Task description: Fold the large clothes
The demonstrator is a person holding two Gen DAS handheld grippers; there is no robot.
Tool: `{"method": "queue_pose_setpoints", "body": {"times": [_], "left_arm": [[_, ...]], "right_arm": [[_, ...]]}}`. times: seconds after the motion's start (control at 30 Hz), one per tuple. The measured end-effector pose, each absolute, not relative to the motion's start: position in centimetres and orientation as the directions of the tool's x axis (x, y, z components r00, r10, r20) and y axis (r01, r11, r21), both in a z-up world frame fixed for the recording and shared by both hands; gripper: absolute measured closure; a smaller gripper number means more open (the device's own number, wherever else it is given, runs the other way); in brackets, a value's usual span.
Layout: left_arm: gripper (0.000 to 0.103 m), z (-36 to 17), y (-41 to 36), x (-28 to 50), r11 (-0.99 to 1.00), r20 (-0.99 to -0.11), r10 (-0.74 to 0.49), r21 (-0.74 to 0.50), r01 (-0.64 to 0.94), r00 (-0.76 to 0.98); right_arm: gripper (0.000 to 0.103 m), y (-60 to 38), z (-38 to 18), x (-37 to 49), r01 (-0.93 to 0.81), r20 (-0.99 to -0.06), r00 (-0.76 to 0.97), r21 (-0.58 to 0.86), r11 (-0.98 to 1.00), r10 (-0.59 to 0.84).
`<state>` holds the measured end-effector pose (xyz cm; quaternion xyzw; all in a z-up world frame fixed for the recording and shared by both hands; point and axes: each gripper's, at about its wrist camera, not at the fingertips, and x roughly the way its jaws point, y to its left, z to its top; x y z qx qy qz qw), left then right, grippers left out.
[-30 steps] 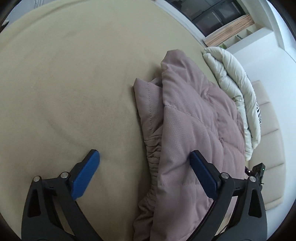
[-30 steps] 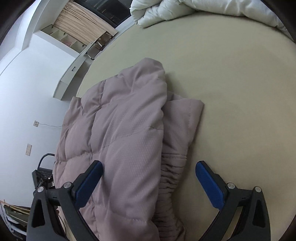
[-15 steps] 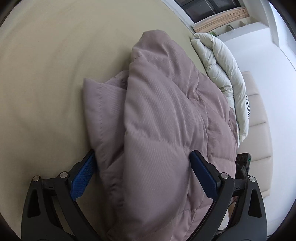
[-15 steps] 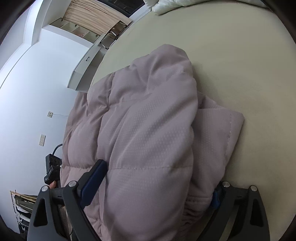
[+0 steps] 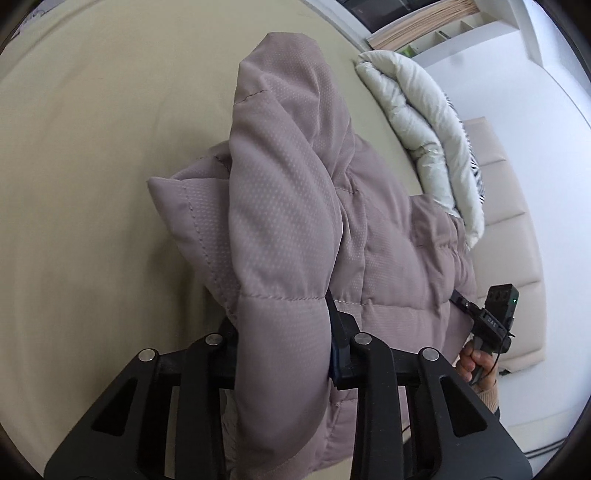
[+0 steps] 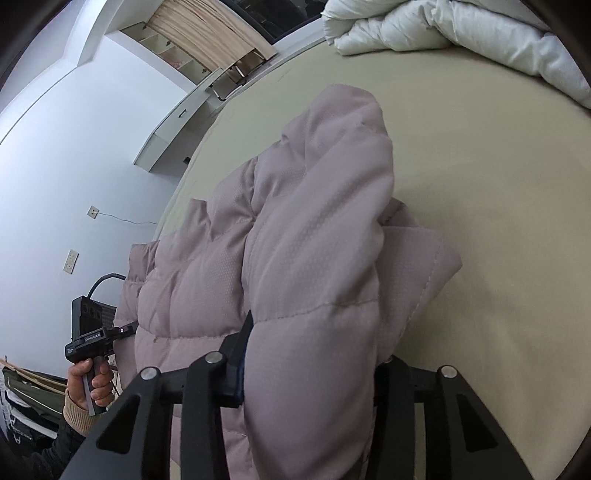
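Observation:
A mauve quilted puffer jacket [image 5: 295,206] lies on the beige bed [image 5: 92,166]. My left gripper [image 5: 282,347] is shut on a thick padded fold of the jacket, which bulges between and hides the fingertips. In the right wrist view the same jacket [image 6: 314,240] fills the middle, and my right gripper [image 6: 308,365] is shut on another padded fold at its near edge. Each gripper shows in the other's view, held by a hand at the jacket's far side: the right one [image 5: 491,321] and the left one [image 6: 92,332].
A white rumpled duvet [image 5: 424,122] lies along the bed's far edge, also seen in the right wrist view [image 6: 461,33]. A beige padded headboard [image 5: 506,229] stands beyond it. White walls and a shelf unit [image 6: 207,85] border the bed [image 6: 498,184].
Both grippers moved forward onto the jacket and closed from wide open onto its padded folds. The gripped fabric now stands bunched up higher than before.

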<state>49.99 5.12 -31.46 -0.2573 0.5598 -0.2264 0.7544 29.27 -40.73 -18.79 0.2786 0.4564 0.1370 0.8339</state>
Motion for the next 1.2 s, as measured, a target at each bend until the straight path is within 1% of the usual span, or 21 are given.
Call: {"method": "queue_pose_setpoints", "body": {"times": [0.2,0.27,0.33,0.37,0.4,0.43,0.47,0.5,0.53,0.57,0.73,0.83,0.87,0.9,0.93,0.97,1.0,1.1,1.13,1.17,1.2], "left_arm": [[0.075,-28.1,6.9,41.9,0.771,-0.727,-0.616,-0.636,0.039,0.304],[0.075,-28.4,6.9,39.8,0.795,-0.751,-0.587,-0.605,0.042,0.303],[0.074,-30.2,6.6,38.9,0.806,-0.773,-0.569,-0.592,0.005,0.28],[0.07,-31.5,6.7,39.0,0.81,-0.782,-0.563,-0.587,-0.009,0.269],[0.067,-33.1,6.6,39.4,0.812,-0.786,-0.558,-0.584,-0.023,0.268],[0.059,-34.3,6.5,39.7,0.801,-0.778,-0.569,-0.597,-0.034,0.267],[0.055,-35.4,6.3,40.1,0.781,-0.76,-0.592,-0.623,-0.042,0.269],[0.053,-36.2,6.1,40.5,0.751,-0.734,-0.619,-0.657,-0.061,0.28],[0.05,-36.6,6.0,40.7,0.735,-0.721,-0.632,-0.674,-0.077,0.284],[0.05,-36.7,5.8,40.8,0.727,-0.716,-0.635,-0.681,-0.091,0.289],[0.05,-33.0,5.0,39.1,0.82,-0.777,-0.522,-0.57,-0.043,0.352],[0.05,-28.5,4.4,36.8,0.887,-0.777,-0.411,-0.462,0.013,0.476],[0.047,-27.0,4.0,35.7,0.909,-0.774,-0.367,-0.415,0.024,0.516],[0.044,-25.1,2.9,34.7,0.936,-0.762,-0.307,-0.351,0.034,0.57],[0.037,-23.4,2.0,33.4,0.953,-0.747,-0.263,-0.301,0.041,0.611],[0.032,-21.8,1.8,31.7,0.966,-0.725,-0.223,-0.253,0.049,0.652],[0.03,-20.0,0.3,30.4,0.98,-0.687,-0.174,-0.191,0.055,0.705],[0.014,-15.4,-2.9,26.3,0.998,-0.561,-0.063,-0.045,0.046,0.826],[0.004,-14.3,-1.9,23.2,0.999,-0.514,-0.035,-0.011,0.035,0.857],[0.0,-12.8,-2.6,21.5,1.0,-0.461,0.002,0.026,0.011,0.888],[0.0,-11.6,-1.6,19.5,0.999,-0.415,0.023,0.052,-0.002,0.909]], "right_arm": [[0.06,-36.6,-18.6,21.2,0.027,-0.681,0.507,0.625,0.781,0.528],[0.06,-35.8,-19.7,18.8,0.036,-0.68,0.502,0.633,0.773,0.534],[0.056,-35.8,-21.6,17.5,0.079,-0.696,0.493,0.632,0.771,0.521],[0.05,-36.0,-23.0,17.2,0.101,-0.709,0.487,0.626,0.773,0.51],[0.039,-36.3,-24.6,17.3,0.119,-0.721,0.483,0.616,0.779,0.497],[0.032,-37.0,-26.3,17.4,0.15,-0.718,0.486,0.63,0.762,0.498],[0.022,-37.6,-27.6,17.5,0.176,-0.697,0.5,0.664,0.727,0.515],[0.019,-38.2,-28.7,17.5,0.19,-0.654,0.527,0.713,0.675,0.543],[0.019,-38.5,-29.1,17.4,0.199,-0.634,0.548,0.733,0.651,0.546],[0.019,-38.4,-28.8,17.3,0.211,-0.635,0.558,0.731,0.649,0.534],[0.018,-37.3,-24.6,16.0,0.273,-0.749,0.542,0.585,0.764,0.38],[0.016,-36.9,-19.8,12.4,0.298,-0.747,0.633,0.475,0.828,0.201],[0.012,-36.6,-18.2,11.3,0.309,-0.742,0.656,0.427,0.85,0.134],[0.009,-35.9,-16.4,10.0,0.317,-0.726,0.685,0.366,0.875,0.056],[0.007,-34.9,-14.7,8.7,0.316,-0.696,0.718,0.317,0.894,-0.007],[0.002,-34.3,-13.4,7.8,0.31,-0.664,0.746,0.283,0.908,-0.049],[0.0,-32.9,-11.8,6.6,0.307,-0.617,0.781,0.245,0.92,-0.096],[0.0,-29.7,-8.2,3.7,0.292,-0.468,0.864,0.165,0.942,-0.186],[0.0,-28.6,-7.3,3.1,0.296,-0.435,0.876,0.14,0.945,-0.21],[0.0,-28.4,-6.7,2.6,0.299,-0.436,0.87,0.101,0.949,-0.228],[0.0,-27.3,-5.9,2.7,0.296,-0.448,0.861,0.057,0.954,-0.24]]}}
